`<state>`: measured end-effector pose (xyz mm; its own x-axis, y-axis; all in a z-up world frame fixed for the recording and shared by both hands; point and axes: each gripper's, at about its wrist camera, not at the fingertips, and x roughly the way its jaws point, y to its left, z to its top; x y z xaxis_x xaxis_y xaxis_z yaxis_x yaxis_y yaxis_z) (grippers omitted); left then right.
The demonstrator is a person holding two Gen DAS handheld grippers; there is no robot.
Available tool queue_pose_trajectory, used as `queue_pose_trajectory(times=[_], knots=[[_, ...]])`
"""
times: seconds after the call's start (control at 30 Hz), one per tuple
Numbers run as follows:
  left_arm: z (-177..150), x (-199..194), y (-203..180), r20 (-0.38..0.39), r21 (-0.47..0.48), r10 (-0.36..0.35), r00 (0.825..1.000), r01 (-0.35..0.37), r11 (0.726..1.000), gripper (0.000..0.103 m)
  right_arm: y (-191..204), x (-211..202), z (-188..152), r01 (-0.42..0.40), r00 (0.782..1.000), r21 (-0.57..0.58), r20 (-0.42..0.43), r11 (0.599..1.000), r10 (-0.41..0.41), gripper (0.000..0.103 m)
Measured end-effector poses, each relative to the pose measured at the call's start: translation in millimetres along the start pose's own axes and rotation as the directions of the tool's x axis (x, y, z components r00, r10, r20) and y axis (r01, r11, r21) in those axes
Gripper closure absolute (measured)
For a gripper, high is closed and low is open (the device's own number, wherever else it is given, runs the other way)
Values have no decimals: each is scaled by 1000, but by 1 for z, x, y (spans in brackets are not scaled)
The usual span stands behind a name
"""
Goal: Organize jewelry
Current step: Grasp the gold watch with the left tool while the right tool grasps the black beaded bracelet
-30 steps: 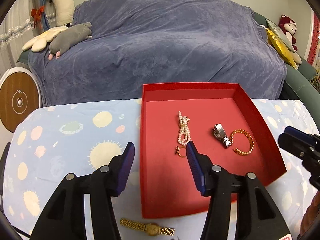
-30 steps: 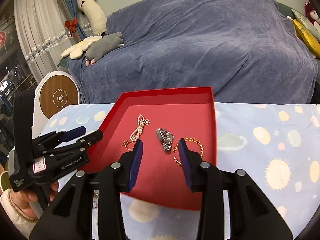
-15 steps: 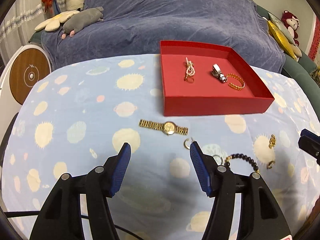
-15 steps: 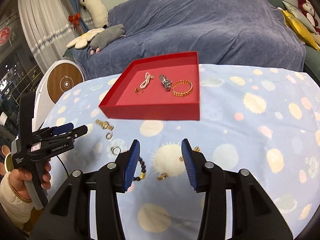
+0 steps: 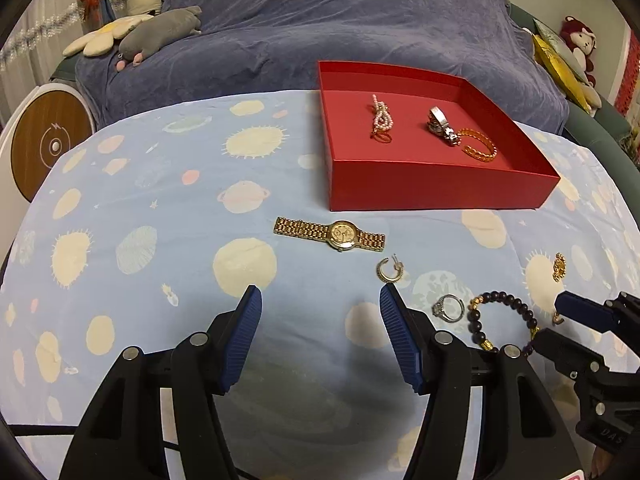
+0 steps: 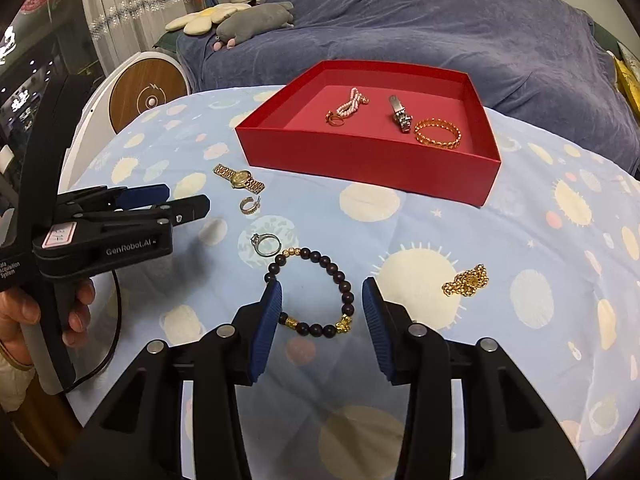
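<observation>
A red tray holds a pearl string, a silver watch and a gold bangle. On the cloth in front lie a gold watch, a gold hoop earring, a silver ring, a dark bead bracelet and a gold chain. My left gripper is open and empty, near the earring. My right gripper is open over the bead bracelet.
The table wears a light blue cloth with planet prints. A blue-covered sofa stands behind it with plush toys. A round wooden-faced device stands at the left.
Both grippers have pulled back from over the red tray toward the table's near side and dropped lower. The loose jewelry on the cloth has come into view.
</observation>
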<state>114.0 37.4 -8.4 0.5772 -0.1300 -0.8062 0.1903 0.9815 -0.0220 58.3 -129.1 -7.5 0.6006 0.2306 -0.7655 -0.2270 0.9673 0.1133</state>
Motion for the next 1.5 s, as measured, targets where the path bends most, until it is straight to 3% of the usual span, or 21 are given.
queue_pose_trajectory(times=[0.27, 0.5, 0.67, 0.9, 1.07, 1.23, 1.4, 1.5], knots=[[8, 11, 6, -10, -34, -5, 1000, 5, 999, 43, -4, 25, -1, 2, 999, 2, -51, 1000, -2, 75], [11, 14, 6, -16, -51, -33, 999, 32, 998, 43, -4, 28, 0, 21, 999, -15, -44, 1000, -21, 79], [17, 21, 6, -18, -84, -41, 999, 40, 996, 43, -9, 29, 3, 40, 998, 11, -50, 999, -39, 95], [35, 37, -6, -19, -108, -28, 999, 26, 994, 43, -7, 28, 3, 42, 997, 17, -59, 999, -41, 96], [40, 55, -15, -13, -84, 59, 998, -60, 995, 43, -8, 28, 2, 35, 998, 22, -60, 999, -34, 96], [26, 49, -16, 16, -20, 81, 997, -80, 997, 50, -9, 27, 2, 29, 997, 28, -67, 999, -27, 96], [15, 36, 5, -9, -33, 49, 999, -49, 998, 72, -10, 22, 2, 24, 998, 30, -64, 999, -22, 96], [9, 29, 17, -19, -62, 19, 1000, -20, 998, 72, -9, 22, 2, 22, 998, 27, -65, 999, -20, 96]])
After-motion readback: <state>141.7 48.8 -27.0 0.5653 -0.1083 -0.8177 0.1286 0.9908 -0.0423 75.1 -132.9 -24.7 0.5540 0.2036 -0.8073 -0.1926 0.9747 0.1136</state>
